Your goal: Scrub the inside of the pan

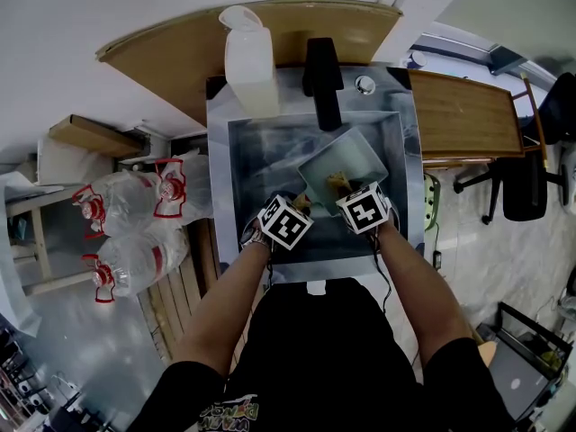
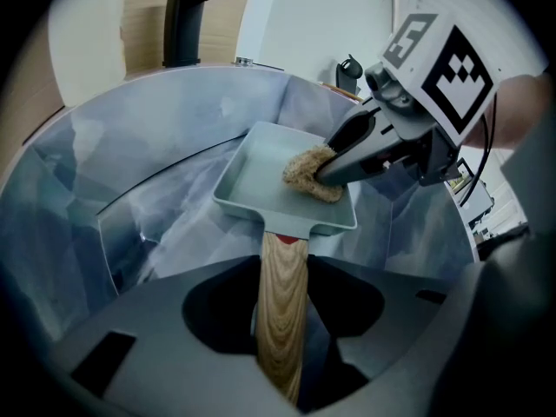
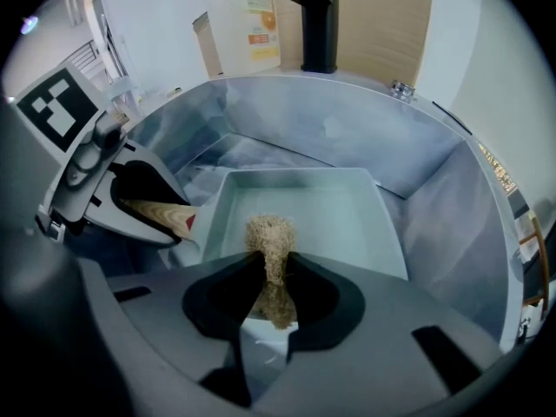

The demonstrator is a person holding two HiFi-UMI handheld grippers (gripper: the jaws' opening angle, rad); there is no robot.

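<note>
Red-labelled bottles point(image 1: 126, 203), print unreadable

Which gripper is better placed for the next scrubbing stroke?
Right. The right gripper pinches the scrub pad inside the pan; the left gripper is shut on the wooden handle, steadying the pan.

The right gripper point(image 3: 271, 276) pinches a tan fibrous scrubber point(image 3: 269, 237) whose tip rests inside the pale green rectangular pan point(image 3: 339, 220) in the steel sink point(image 3: 452, 181), while at nine o'clock the left gripper point(image 3: 169, 217) clamps the pan's wooden handle point(image 3: 148, 208), with a black faucet point(image 3: 318, 24) at twelve.
</note>
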